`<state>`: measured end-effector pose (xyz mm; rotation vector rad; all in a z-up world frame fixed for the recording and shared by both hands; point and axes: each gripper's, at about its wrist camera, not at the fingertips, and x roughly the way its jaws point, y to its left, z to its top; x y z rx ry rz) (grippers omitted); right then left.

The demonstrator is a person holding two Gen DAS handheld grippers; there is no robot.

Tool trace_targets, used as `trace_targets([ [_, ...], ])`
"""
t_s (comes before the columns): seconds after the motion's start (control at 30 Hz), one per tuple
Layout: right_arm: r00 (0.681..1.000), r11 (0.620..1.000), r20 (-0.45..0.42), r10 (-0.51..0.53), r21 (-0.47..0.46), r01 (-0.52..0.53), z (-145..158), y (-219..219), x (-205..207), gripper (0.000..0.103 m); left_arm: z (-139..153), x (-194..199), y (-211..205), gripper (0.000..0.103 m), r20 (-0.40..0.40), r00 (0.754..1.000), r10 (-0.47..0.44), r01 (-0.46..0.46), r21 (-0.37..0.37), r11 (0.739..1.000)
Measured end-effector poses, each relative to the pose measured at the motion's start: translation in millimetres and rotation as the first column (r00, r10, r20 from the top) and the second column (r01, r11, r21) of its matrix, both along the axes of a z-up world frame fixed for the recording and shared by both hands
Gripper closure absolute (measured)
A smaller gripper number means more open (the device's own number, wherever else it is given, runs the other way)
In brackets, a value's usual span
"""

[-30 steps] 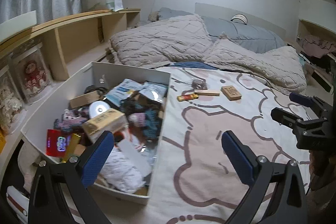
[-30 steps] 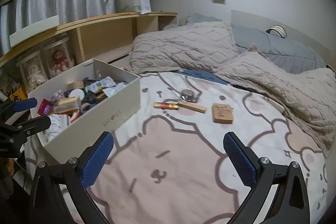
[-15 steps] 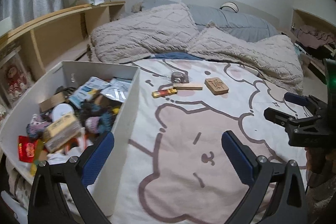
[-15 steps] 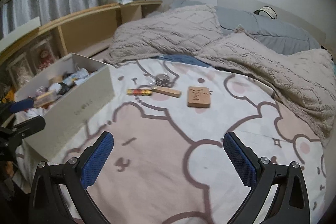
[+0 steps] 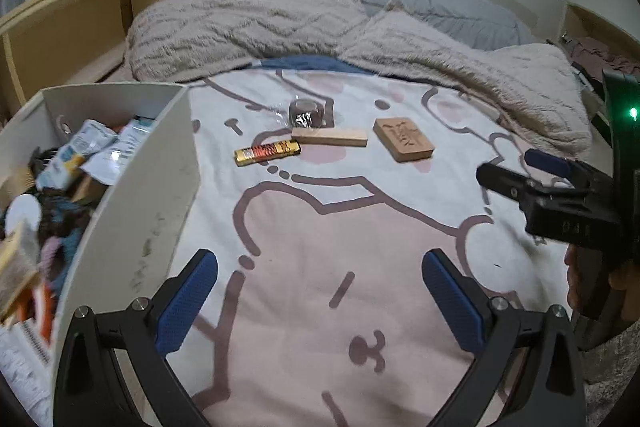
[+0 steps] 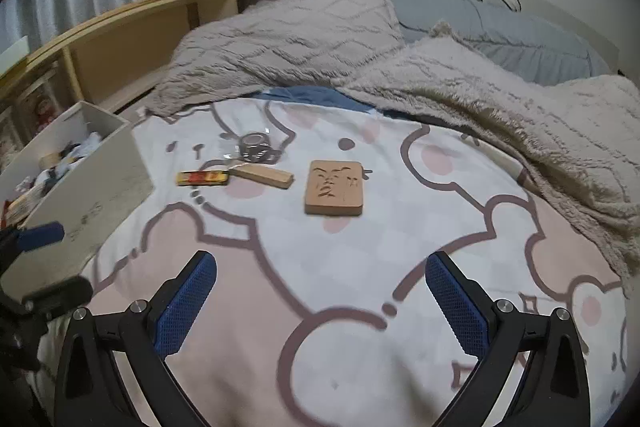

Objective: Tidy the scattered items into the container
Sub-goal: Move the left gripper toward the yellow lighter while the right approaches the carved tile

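Scattered on the bear-print bedspread lie a gold and red snack bar (image 5: 267, 153) (image 6: 203, 178), a plain wooden block (image 5: 329, 137) (image 6: 264, 175), a carved wooden tile (image 5: 403, 139) (image 6: 334, 187) and a small dark item in clear wrap (image 5: 306, 111) (image 6: 256, 146). The white container (image 5: 160, 187) (image 6: 96, 179), full of items, stands at the left. My left gripper (image 5: 320, 299) is open and empty, well short of the items. My right gripper (image 6: 322, 301) is open and empty, nearest the carved tile.
Rumpled beige blankets (image 6: 460, 87) and grey pillows (image 6: 520, 31) fill the back of the bed. A wooden shelf unit (image 6: 132, 31) runs along the left wall. The right gripper's body shows at the right of the left wrist view (image 5: 568, 203).
Both grippers have moved right and forward over the bed, away from the container. The scattered items now look nearer and more central. Both grippers stayed open.
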<state>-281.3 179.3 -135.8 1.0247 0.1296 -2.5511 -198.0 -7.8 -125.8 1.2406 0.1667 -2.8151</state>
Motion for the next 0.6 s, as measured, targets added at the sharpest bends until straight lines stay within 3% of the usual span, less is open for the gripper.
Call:
trace_targets([
  [0.3, 0.995, 1.0, 0.099, -0.012, 0.008, 0.011, -34.7, -13.8, -65.9, 0.0, -33.4, -59.4, 6.9, 0.0, 0.08, 0.997, 0.021, -0.02, -0.01, 1.0],
  [0.6, 0.985, 0.997, 0.167, -0.035, 0.073, 0.023, -68.1, -41.8, -115.4, 0.0, -55.7, -109.9, -5.0, 0.0, 0.145, 0.987, 0.072, -0.056, -0.108, 0.993],
])
